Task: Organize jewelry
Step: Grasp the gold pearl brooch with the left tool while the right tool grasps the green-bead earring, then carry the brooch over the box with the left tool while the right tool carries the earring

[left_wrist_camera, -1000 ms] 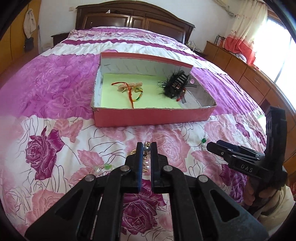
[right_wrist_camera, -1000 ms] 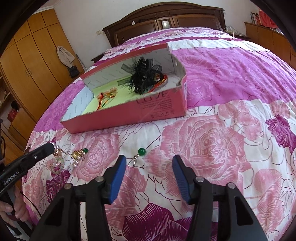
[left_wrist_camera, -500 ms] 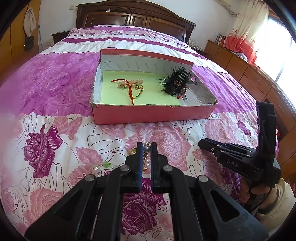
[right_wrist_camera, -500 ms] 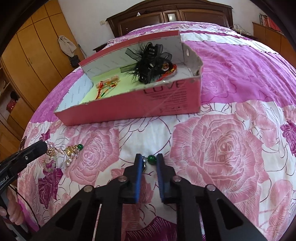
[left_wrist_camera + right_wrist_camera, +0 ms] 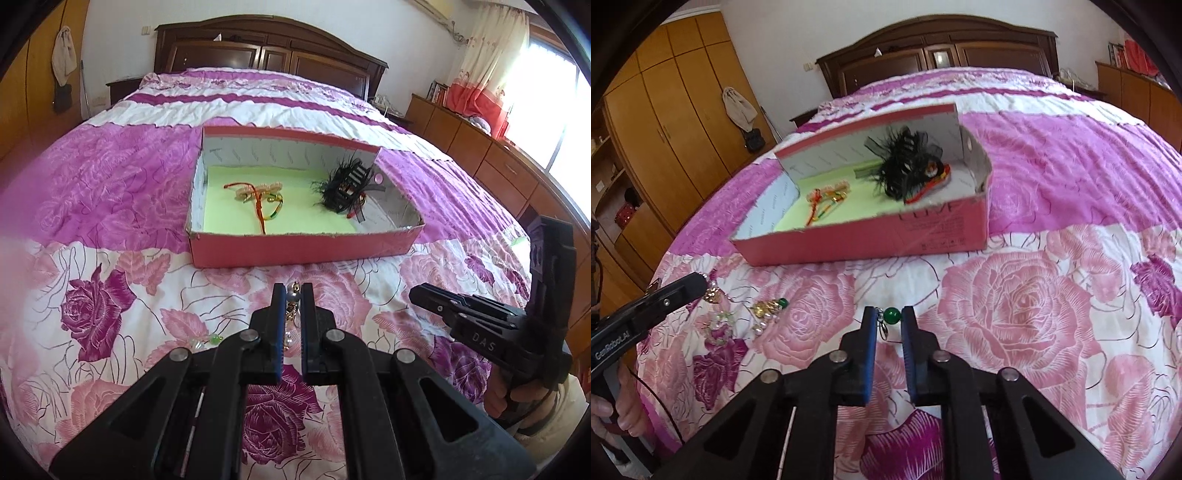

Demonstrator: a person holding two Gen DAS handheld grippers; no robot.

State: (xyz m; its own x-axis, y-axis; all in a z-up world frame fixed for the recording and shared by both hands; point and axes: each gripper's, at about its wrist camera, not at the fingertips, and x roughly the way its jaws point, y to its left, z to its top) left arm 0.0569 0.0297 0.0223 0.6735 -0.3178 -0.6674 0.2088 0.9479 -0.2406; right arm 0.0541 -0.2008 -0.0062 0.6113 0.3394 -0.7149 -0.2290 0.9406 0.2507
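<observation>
My left gripper (image 5: 293,291) is shut on a gold and pearl earring (image 5: 293,297), just above the rose-patterned bedspread. In the right wrist view its tip (image 5: 698,282) pinches that gold earring (image 5: 711,293). My right gripper (image 5: 889,317) is shut on a green bead earring (image 5: 892,315), whose metal hook hangs between the blue pads. The left wrist view shows the right gripper (image 5: 415,293) from the side, low at the right. Beyond both stands an open pink box (image 5: 295,251) holding a red cord bracelet (image 5: 258,199) and a black feather hair clip (image 5: 343,188).
Loose pieces lie on the bed near the left gripper: a gold earring with pearls and a green bead (image 5: 768,308) and a clear beaded piece (image 5: 720,321). A dark wooden headboard (image 5: 266,51) stands behind, wardrobes (image 5: 665,129) on the left, low cabinets (image 5: 480,147) on the right.
The right gripper's jaws closed from wide open onto the green bead earring, which now sits off the bedspread between the pads. The left gripper stayed shut on its earring.
</observation>
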